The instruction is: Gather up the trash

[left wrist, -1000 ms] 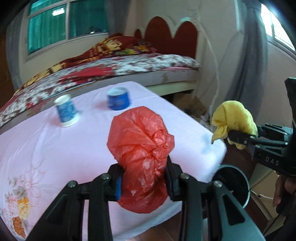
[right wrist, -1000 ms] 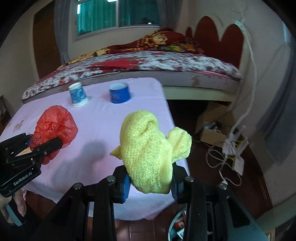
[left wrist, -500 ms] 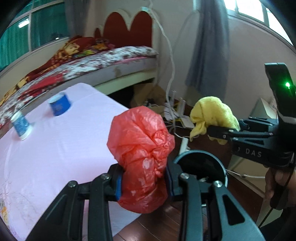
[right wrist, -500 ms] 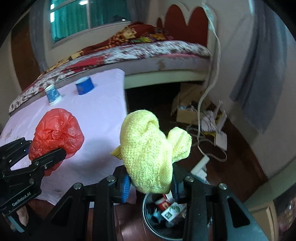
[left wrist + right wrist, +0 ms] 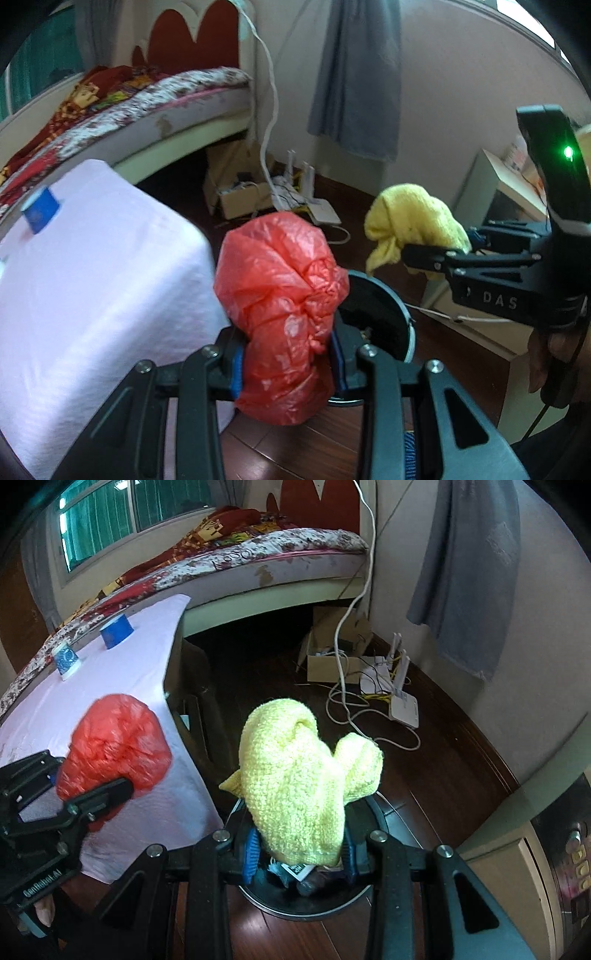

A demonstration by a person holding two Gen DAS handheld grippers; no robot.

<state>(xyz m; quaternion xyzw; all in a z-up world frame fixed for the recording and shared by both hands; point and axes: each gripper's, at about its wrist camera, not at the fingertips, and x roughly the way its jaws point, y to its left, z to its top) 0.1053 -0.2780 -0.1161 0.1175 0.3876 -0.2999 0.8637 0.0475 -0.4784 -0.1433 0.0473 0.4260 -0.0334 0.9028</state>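
Between your left gripper's (image 5: pixel 286 363) blue pads sits a crumpled red plastic bag (image 5: pixel 282 295), pinched at its lower half so most of the bundle bulges up and forward past the fingertips. Your jaws are drawn in narrow and press on it from both sides. Just beyond and to the right of those jaws lies the round black trash bin (image 5: pixel 384 314) on the dark wooden floor (image 5: pixel 436 354); the bag hides the bin's near left rim. To the left of the jaws is the table under a pink cloth (image 5: pixel 92 288), with a blue cup (image 5: pixel 40 210) at its far end.

Your right gripper (image 5: pixel 297 849) is likewise closed narrow, clamped on a yellow knitted cloth (image 5: pixel 299 775) that stands up from the pads and flops over to the right. Directly beneath and ahead of these jaws is the same bin (image 5: pixel 306 904), with bits of rubbish visible inside under the cloth. Off to the left of these jaws you can see your left gripper (image 5: pixel 92 797) with the red bag (image 5: pixel 114 746), over the cloth's edge (image 5: pixel 155 672). Two cups, one dark blue (image 5: pixel 116 633) and one patterned (image 5: pixel 66 662), stand upside down far beyond on the cloth.

Ahead of both jaws, further across the floor, are a cardboard box (image 5: pixel 332 653), a white router (image 5: pixel 404 709) with loose cables, and a bed (image 5: pixel 258 554) behind.
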